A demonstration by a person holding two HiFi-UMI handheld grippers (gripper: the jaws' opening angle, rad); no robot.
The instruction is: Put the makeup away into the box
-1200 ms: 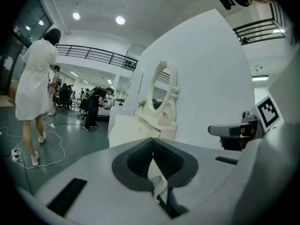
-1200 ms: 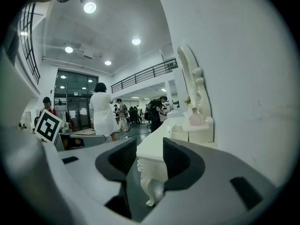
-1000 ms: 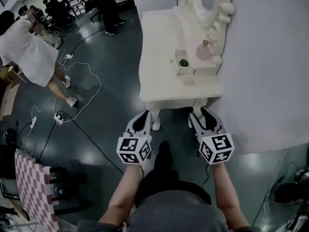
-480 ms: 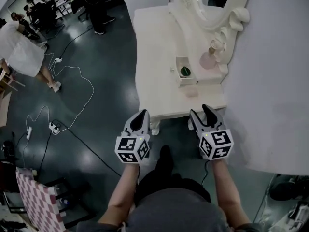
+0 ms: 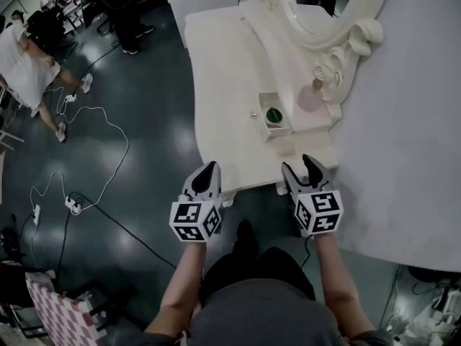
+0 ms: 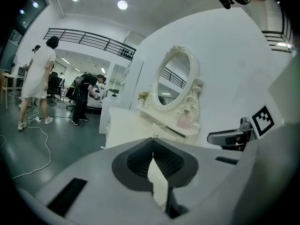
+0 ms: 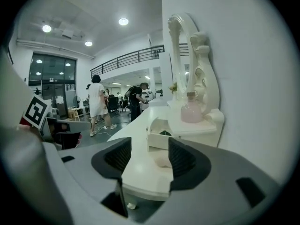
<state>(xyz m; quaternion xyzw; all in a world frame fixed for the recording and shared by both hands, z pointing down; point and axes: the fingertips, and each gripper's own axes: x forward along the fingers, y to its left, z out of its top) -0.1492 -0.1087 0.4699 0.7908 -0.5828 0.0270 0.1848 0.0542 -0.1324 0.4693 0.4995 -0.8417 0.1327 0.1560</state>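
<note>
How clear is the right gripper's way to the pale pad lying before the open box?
Probably yes: the right gripper, empty jaws just opening wider, is at the table's near end facing the pale pad, nothing standing between them.

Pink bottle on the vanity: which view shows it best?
Right gripper view: the pink bottle stands side-on, large, unblocked. The head view shows the bottle small from above; the left gripper view shows the bottle small and distant.

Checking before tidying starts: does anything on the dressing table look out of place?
Only a pale pink item lying loose on the tabletop beside the open box. Nothing looks spilled or damaged.
</note>
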